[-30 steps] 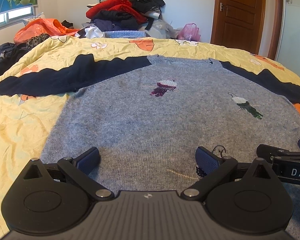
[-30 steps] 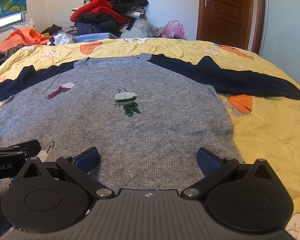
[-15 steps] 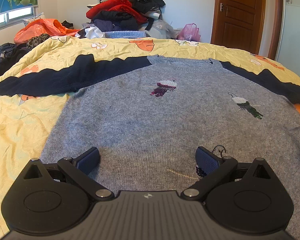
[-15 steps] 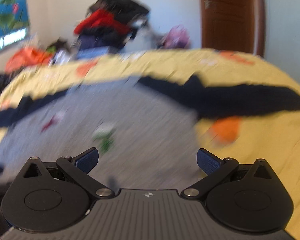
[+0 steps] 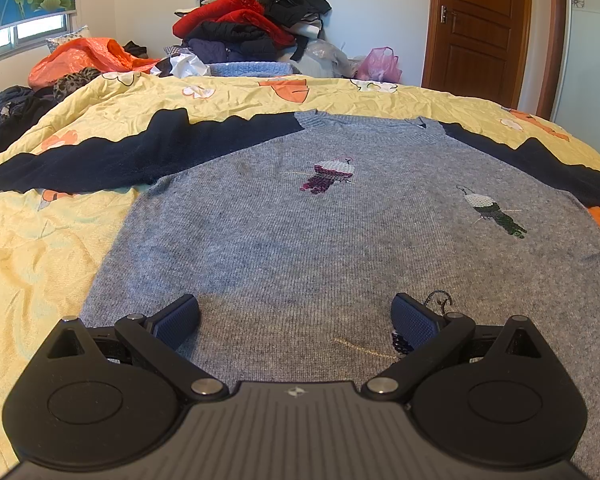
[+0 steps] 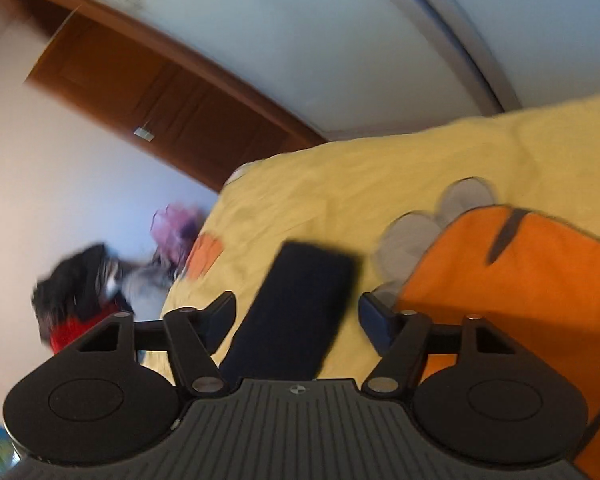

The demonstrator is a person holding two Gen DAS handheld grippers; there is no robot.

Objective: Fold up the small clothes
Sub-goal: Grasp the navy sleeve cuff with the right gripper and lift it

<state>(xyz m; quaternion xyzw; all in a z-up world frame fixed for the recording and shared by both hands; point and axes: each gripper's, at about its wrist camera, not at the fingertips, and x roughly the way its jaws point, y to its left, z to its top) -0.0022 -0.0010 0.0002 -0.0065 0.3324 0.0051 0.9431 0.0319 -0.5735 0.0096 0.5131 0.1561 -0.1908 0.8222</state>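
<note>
Covering most of the yellow bedspread (image 5: 52, 248), one grey sweater (image 5: 320, 232) is lying flat and face up, its two navy sleeves stretched out to either side, so the folding is, as I judge it, not yet begun: no crease or turned-over edge is showing, and both sleeves and the body are waiting to be brought in. One heap of clothes (image 5: 252, 28) is sitting beyond the far edge of the bed. The left gripper (image 5: 296, 322) is hovering low over the sweater's hem, fingers spread wide and holding nothing. The right gripper (image 6: 296, 312) is also standing spread, tilted on its side, with the right sleeve cuff (image 6: 300, 304) lying between its fingers but not pinched; that view is blurred, so whether a pad is touching the cloth is hard to tell. Three small embroidered birds are decorating the front, the lowest one partly hidden behind the left gripper's finger.
</note>
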